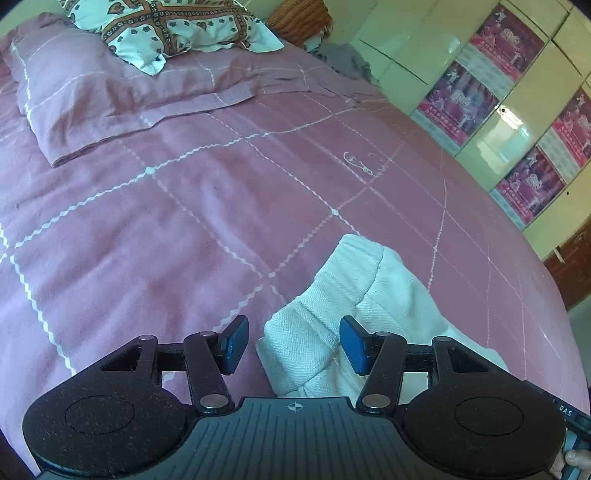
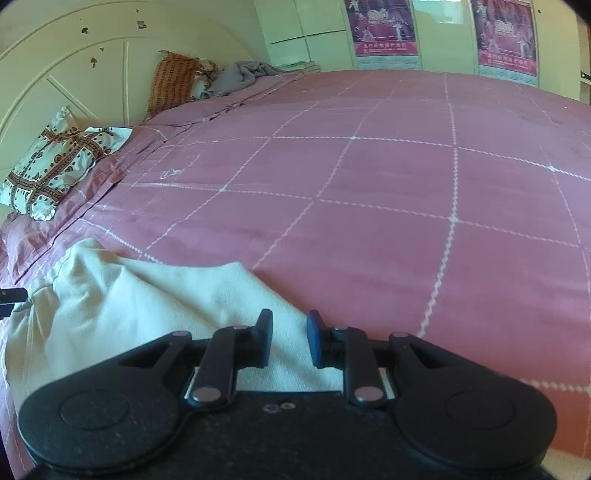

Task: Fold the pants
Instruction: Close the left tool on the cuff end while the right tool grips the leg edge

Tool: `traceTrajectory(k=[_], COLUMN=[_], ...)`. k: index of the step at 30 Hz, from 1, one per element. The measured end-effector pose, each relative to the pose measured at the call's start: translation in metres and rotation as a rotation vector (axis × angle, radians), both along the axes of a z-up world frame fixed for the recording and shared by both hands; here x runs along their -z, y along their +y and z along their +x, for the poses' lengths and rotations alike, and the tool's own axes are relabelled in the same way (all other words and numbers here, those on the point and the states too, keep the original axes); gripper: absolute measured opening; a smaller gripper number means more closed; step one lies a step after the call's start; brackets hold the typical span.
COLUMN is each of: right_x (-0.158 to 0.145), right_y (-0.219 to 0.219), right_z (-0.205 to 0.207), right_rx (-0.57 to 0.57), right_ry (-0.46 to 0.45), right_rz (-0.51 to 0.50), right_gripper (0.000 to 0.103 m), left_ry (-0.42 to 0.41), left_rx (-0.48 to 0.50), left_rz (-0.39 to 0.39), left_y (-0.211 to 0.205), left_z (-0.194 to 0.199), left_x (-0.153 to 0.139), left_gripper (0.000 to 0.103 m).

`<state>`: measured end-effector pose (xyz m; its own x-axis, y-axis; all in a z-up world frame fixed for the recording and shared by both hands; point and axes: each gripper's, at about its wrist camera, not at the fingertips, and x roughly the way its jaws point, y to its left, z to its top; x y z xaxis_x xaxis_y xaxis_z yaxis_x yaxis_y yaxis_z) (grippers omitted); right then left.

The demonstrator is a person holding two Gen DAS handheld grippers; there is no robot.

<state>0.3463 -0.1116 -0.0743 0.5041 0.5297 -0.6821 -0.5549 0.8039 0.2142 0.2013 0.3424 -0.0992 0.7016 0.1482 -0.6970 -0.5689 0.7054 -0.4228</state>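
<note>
Grippers first, nearest the cameras: left gripper (image 1: 293,345) has its blue pads well apart, with a bunched end of the pants (image 1: 354,295) sitting in the gap between them, cloth not pinched. Right gripper (image 2: 290,341) also has its jaws apart, narrower gap, straddling the near edge of the pants (image 2: 155,295) without clamping.

Step, as I read it: pre-grasp. Both tools are lined up on the garment, nothing is picked up, and no clean fold is visible. Early in the task.

Next move calls for closing each gripper on a full thickness of fabric, then lifting both ends together so the cloth doesn't drag or twist. The left end is lumpy and stacked, so there's a risk of catching only the top layer.

Pants: cream, woven texture, lying rumpled on the bed (image 1: 184,229) at its near edge. The left view shows a gathered, ribbed band at the far tip, likely the waistband or a cuff; can't tell which. Long axis judged to run along the near bed edge, from the left gripper's end across to the right gripper's. In the right view the cloth stretches leftward to the other tool, just visible at the frame edge.

Farther out: pink checked cover bare of other clothes mid-bed, patterned pillow (image 1: 170,26) at the headboard, grey cloth heap (image 2: 243,75), wardrobe with posters (image 1: 461,99).
</note>
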Motion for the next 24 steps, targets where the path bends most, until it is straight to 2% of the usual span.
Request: traceTrajectory(k=[2,6,11,12,13,17,19,24], right_x=[-0.001,0.006,0.014,0.015,0.016,0.019,0.015,0.004], right_y=[0.008,0.024,0.029,0.03,0.031,0.031,0.027,0.023], right_z=[0.011,0.035,0.048,0.049,0.05,0.052,0.052,0.053], right_rx=[-0.045,-0.141,-0.234,-0.251,-0.262,-0.305,-0.346,-0.404], right_ry=[-0.011,0.019,0.066,0.073,0.078,0.095,0.111,0.115], right_rz=[-0.001,0.002,0.042,0.043,0.04,0.031,0.056,0.113], right_gripper=[0.024,0.027,0.027,0.027,0.027,0.027,0.02,0.017], left_ry=[0.002,-0.003,0.0,-0.001,-0.008,-0.017,-0.039,-0.061], left_rx=[-0.037,-0.073,-0.093,-0.092,-0.085,-0.081,-0.077,-0.069], left_rz=[0.017,-0.019,0.018,0.02,0.012,0.041,0.043,0.053], left_y=[-0.007,-0.011,-0.022,-0.024,-0.025,-0.03,-0.031,-0.033], left_z=[-0.008,-0.008,-0.004,-0.004,-0.004,-0.007,-0.01,-0.017], left_x=[-0.001,0.007,0.004,0.006,0.008,0.007,0.006,0.01], left_gripper=[0.054,0.054,0.053,0.039,0.032,0.027,0.022,0.021])
